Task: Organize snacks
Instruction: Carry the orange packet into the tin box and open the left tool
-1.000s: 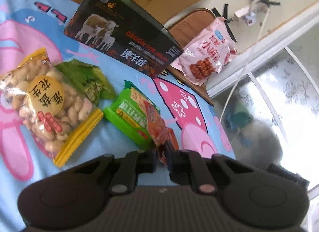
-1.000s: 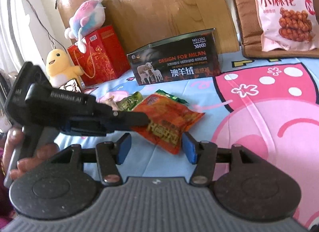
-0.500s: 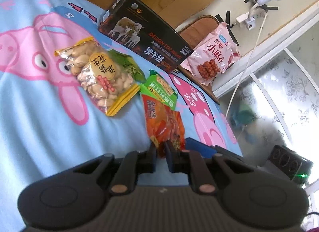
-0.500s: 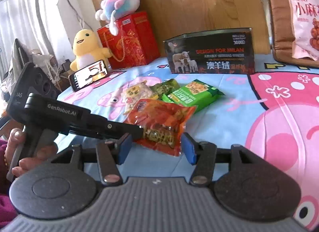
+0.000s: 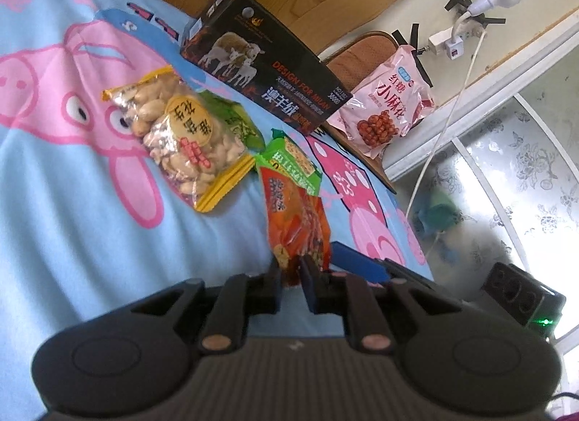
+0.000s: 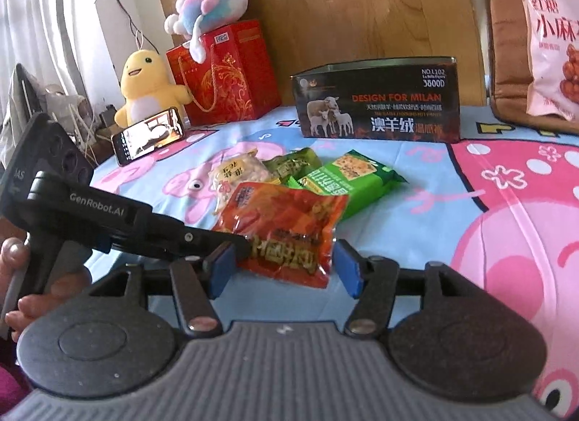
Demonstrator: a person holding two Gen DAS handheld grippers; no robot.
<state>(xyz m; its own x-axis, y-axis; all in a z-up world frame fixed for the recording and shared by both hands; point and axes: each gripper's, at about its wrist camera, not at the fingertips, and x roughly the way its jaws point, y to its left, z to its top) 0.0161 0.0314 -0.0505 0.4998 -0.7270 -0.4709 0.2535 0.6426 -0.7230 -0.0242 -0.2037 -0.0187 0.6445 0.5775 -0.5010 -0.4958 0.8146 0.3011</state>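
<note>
Orange snack packet sits near the front edge of the blue pig-print sheet, its far end overlapping the green cracker packet behind it. My left fingers have its near-left corner pinched between them, and they are easing open; from the left wrist view the packet's edge fills the narrow gap. My right gripper straddles the packet's near end, with the blue fingers standing on either side of it and not touching; they are spreading wider.

Behind the orange packet, toward the middle of the sheet, lie a clear bag of peanuts with yellow ends and a dark green packet partly tucked beneath it. A black carton printed with sheep stands at the sheet's far edge against the wooden board. A pink bag of twisted snacks leans on a brown cushion by the far right corner. At the far left corner are a red gift bag, a yellow plush and a propped phone.
</note>
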